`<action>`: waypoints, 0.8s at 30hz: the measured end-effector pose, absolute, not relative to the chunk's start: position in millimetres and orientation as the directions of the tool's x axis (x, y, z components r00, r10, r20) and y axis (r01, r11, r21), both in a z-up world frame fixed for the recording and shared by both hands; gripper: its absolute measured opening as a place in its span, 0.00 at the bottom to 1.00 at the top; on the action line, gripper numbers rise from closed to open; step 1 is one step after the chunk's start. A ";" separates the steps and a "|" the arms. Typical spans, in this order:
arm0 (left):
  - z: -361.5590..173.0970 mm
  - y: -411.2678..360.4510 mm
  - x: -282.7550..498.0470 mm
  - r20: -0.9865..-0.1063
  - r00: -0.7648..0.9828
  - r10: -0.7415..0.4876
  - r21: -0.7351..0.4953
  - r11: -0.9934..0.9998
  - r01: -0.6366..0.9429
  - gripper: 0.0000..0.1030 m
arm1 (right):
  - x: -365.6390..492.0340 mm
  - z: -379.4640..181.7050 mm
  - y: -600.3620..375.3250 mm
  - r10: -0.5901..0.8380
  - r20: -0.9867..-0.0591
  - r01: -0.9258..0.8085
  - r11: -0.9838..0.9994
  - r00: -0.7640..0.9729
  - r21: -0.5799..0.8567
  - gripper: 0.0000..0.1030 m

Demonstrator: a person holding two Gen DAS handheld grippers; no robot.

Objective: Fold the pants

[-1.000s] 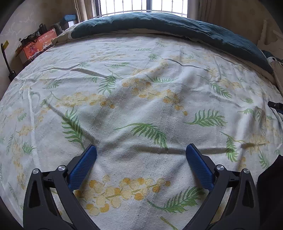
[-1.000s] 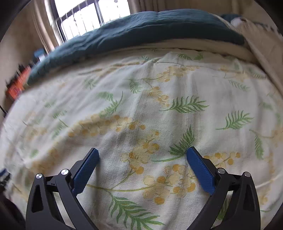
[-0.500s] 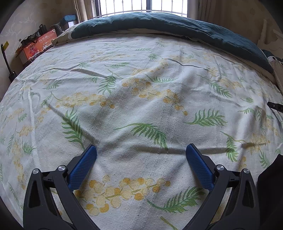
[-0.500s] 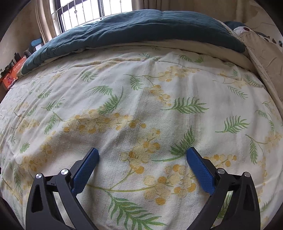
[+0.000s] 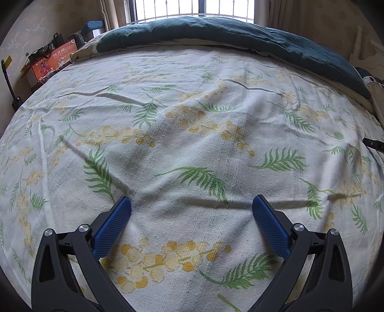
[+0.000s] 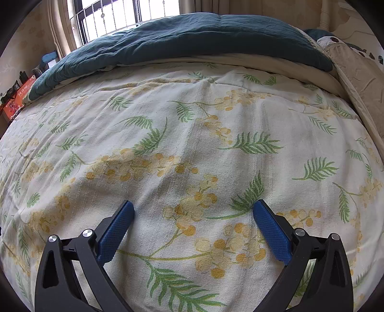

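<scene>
No pants show in either view. My left gripper [image 5: 192, 206] hangs open low over a white bed sheet [image 5: 192, 134] printed with green ferns and yellow blossoms, its blue fingertips wide apart and empty. My right gripper [image 6: 193, 211] is open as well, over the same sheet [image 6: 192, 148], with nothing between its pads. In the left wrist view a small dark tip [image 5: 374, 144] pokes in at the right edge, likely part of the other gripper.
A dark teal duvet [image 5: 228, 33] is bunched along the far side of the bed [image 6: 187, 40] under a barred window [image 5: 192, 9]. A beige cover [image 6: 355, 69] lies at the right. An orange box [image 5: 51, 63] and dark clutter stand beside the bed at left.
The right wrist view has swung left to right and steadied, with the duvet now nearer its centre. The left gripper has stayed put. Both stay open.
</scene>
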State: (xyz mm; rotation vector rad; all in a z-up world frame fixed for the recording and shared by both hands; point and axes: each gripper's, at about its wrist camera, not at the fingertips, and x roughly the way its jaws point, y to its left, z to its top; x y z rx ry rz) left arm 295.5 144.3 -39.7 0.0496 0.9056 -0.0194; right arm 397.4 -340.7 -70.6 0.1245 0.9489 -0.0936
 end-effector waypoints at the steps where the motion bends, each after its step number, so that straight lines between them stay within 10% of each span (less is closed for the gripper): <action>1: -38.9 144.3 295.4 -0.788 0.616 0.007 0.038 0.999 0.038 0.98 | 397.3 -70.5 -340.9 -0.025 -0.815 0.134 0.989 0.579 0.065 0.96; 24: -39.4 144.7 297.7 -0.788 0.616 0.000 0.030 0.999 0.039 0.98 | 397.3 -70.9 -340.3 -0.026 -0.815 0.135 0.989 0.580 0.065 0.96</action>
